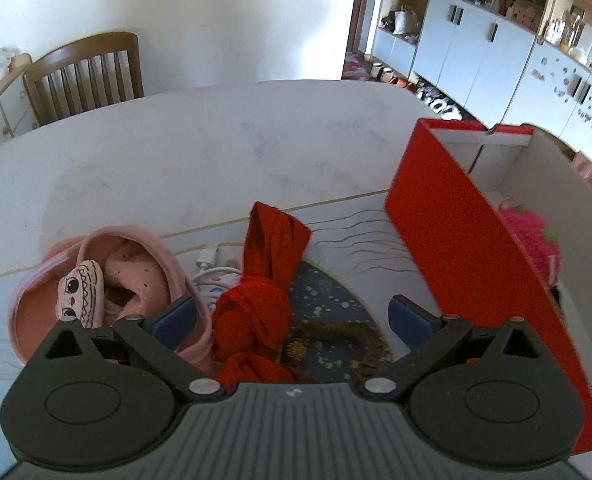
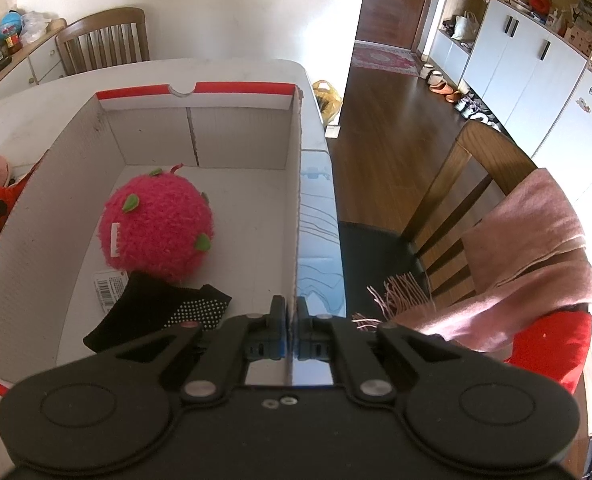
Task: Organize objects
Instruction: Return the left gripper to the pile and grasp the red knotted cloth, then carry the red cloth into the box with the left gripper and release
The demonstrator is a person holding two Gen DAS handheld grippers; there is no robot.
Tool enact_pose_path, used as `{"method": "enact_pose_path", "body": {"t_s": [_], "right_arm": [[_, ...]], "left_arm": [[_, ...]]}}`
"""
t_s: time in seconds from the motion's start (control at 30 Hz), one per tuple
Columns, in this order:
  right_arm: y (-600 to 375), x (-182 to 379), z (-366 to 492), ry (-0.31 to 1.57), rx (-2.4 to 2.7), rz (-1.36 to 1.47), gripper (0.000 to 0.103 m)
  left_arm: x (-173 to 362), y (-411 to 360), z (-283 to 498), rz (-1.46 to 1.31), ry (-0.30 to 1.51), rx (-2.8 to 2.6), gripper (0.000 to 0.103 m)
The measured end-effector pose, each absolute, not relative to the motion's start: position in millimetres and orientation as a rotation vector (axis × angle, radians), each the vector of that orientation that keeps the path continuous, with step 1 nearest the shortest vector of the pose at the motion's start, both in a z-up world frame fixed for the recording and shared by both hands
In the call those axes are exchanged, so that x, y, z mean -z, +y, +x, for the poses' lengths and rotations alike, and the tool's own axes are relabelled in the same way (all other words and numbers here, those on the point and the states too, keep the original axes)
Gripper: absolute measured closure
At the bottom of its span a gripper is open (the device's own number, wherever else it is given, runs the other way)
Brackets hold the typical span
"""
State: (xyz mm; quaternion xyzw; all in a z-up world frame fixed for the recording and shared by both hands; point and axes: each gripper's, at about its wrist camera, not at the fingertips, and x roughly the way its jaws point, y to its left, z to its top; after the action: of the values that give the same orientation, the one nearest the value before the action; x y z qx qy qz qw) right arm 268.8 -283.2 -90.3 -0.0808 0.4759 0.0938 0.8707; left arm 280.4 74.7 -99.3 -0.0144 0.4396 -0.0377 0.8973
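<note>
Left gripper [image 1: 292, 320]: jaws spread wide, nothing pinched. The knotted red scarf [image 1: 256, 308] lies between the pads, nearer the left one, on the table [image 1: 176, 152]. Judged: the spread is set to take the knot, the scarf's bulkiest part, so the whole length lifts in one grab.

Right gripper [image 2: 292, 320]: jaws clamped on the right wall of the box [image 2: 296, 200], one finger inside, one outside. Judged: this pins the light cardboard so it does not slide while the other hand loads it.

Box: open top. Inside, a pink plush ball [image 2: 158, 224] at 10 o'clock from the right gripper, and a black sock [image 2: 156, 312] just short of the fingers, its edge touching the ball. In the left view the box [image 1: 455, 248] stands at 2 o'clock from the scarf, red side toward it.

Still outside: a pink slipper [image 1: 136, 276] at 9 o'clock from the scarf, and a white cable [image 1: 212, 268] between them.

Judged: sorting partly done; scarf next.
</note>
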Motion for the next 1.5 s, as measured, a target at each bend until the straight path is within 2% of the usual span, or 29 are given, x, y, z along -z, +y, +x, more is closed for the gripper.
{"method": "enact_pose_path", "body": {"t_s": [0.1, 0.17, 0.23, 0.47, 0.53, 0.63, 0.9, 1.5], "right_arm": [[-282, 91, 270, 0.997, -0.193, -0.167, 0.100], [-283, 91, 270, 0.998, -0.192, -0.166, 0.100], [-282, 91, 270, 0.999, -0.190, -0.164, 0.100], [-282, 91, 271, 1.001, -0.187, -0.161, 0.100], [-282, 91, 271, 1.001, -0.187, -0.160, 0.100], [-282, 92, 271, 1.002, -0.187, -0.161, 0.100], [-283, 92, 271, 1.002, -0.189, -0.160, 0.100], [-281, 92, 272, 1.002, -0.204, -0.147, 0.101]], "left_arm": [[104, 78, 285, -0.030, 0.916, 0.073, 0.002], [108, 81, 287, -0.036, 0.921, 0.064, 0.009], [112, 82, 289, -0.027, 0.935, 0.063, 0.025], [124, 81, 292, 0.040, 0.967, 0.045, 0.043], [126, 81, 292, 0.063, 0.968, 0.032, 0.060], [124, 84, 290, 0.063, 0.959, 0.028, 0.067], [100, 89, 278, 0.034, 0.927, 0.006, 0.070], [-6, 43, 240, -0.088, 0.825, 0.191, 0.070]]}}
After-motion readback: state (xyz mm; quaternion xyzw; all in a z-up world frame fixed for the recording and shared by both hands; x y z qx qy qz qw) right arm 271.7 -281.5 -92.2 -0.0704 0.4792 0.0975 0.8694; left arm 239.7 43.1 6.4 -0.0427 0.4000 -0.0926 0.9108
